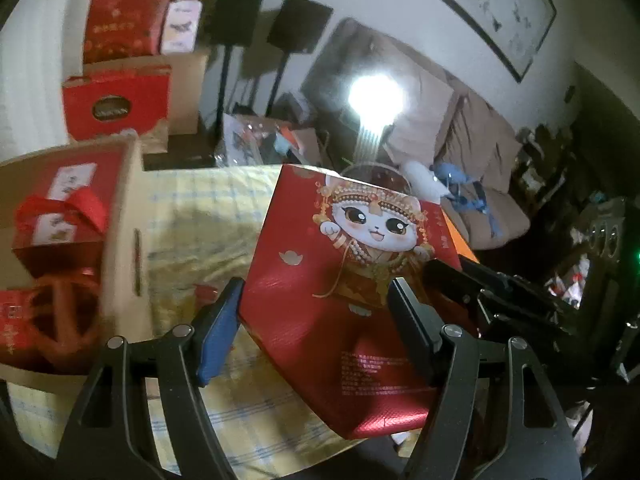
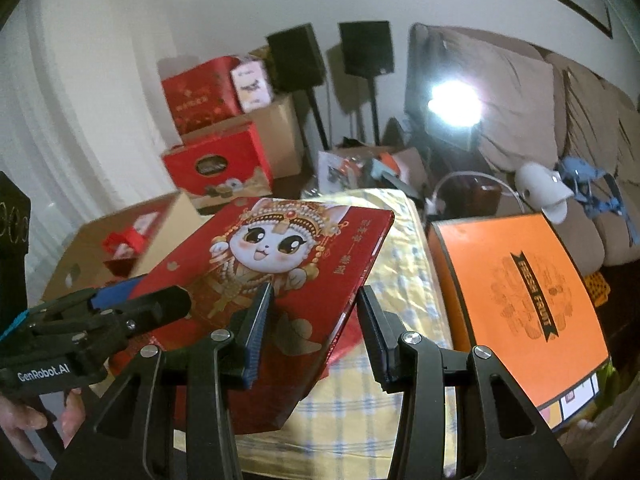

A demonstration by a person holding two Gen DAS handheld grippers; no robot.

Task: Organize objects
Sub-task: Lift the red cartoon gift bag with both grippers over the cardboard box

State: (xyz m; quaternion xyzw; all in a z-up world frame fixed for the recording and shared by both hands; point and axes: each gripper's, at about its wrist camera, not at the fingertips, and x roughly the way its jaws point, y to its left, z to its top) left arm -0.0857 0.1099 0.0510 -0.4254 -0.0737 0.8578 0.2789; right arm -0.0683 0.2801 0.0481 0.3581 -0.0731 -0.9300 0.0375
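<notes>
- The left gripper point(image 1: 316, 320) pinches the near-left corner of a red gift box point(image 1: 344, 280); its blue-padded finger point(image 1: 218, 332) lies against one side wall and the other finger presses on the printed top face, so the box's edge sits between the two.
- The right gripper point(image 2: 314, 320) pinches the opposite side of the same red gift box point(image 2: 272, 280): its left finger point(image 2: 256, 332) rests on the cat picture on the lid, its right finger just past the box's right edge, with the edge wedged between them.
- The box is tilted, its far end higher than the end at the fingers, and it sits clear above a table covered with a yellow checked cloth point(image 2: 404, 248).
- In the right wrist view the left gripper reaches in from the left, its tips on the box's left edge; part of a hand point(image 2: 24, 420) shows below it.
- To the right of the right gripper's fingers, an orange box point(image 2: 520, 304) lies flat, near the cloth's edge.
- To the left of the left gripper's fingers stands an open cardboard carton point(image 1: 124, 240) with red packages inside, touching the cloth.
- Beyond the fingers, well apart, are stacked red boxes point(image 1: 116, 100), two black speakers on stands point(image 1: 240, 12), a bright lamp point(image 1: 376, 96) and a beige sofa point(image 1: 472, 140).
</notes>
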